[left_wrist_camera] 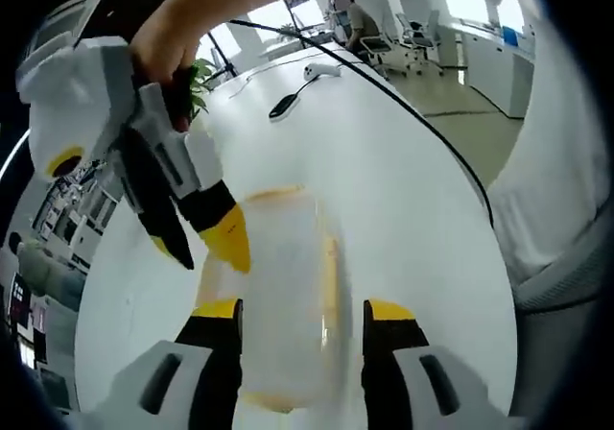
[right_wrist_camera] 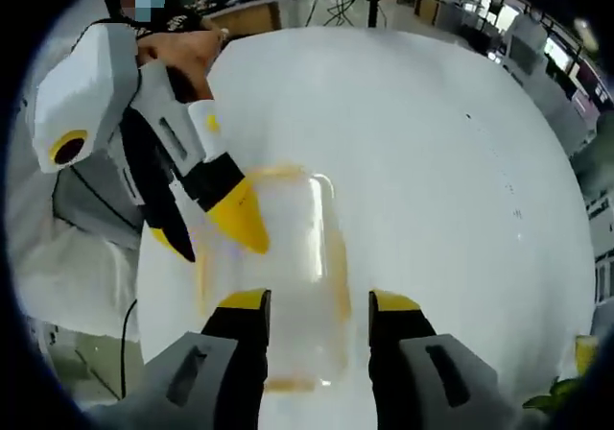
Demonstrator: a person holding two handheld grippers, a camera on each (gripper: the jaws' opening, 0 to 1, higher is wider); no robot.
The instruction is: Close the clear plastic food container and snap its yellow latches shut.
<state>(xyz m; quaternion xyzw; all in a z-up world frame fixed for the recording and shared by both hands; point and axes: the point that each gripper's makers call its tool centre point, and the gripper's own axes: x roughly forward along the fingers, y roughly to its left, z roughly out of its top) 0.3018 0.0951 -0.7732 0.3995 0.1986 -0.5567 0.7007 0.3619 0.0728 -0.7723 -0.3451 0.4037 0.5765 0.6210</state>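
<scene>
Left gripper [left_wrist_camera: 302,315] has its jaws spread wide, one on each side of the container [left_wrist_camera: 288,296], which lies between them at six o'clock on the table [left_wrist_camera: 403,190]; whether the tips touch its walls cannot be made out. Right gripper [right_wrist_camera: 317,310] likewise straddles the container [right_wrist_camera: 278,286] with jaws set far apart, nothing clamped. In each view the other gripper comes in from ten o'clock, its yellow tip at the container's near corner; contact is unclear. A hand [left_wrist_camera: 173,41] grips that tool. The container is blurred, so lid and latches [left_wrist_camera: 331,276] cannot be judged; yellow streaks show along its edges. A cable [left_wrist_camera: 413,113] runs toward one o'clock, cut off by a sleeve. No writing is legible.
</scene>
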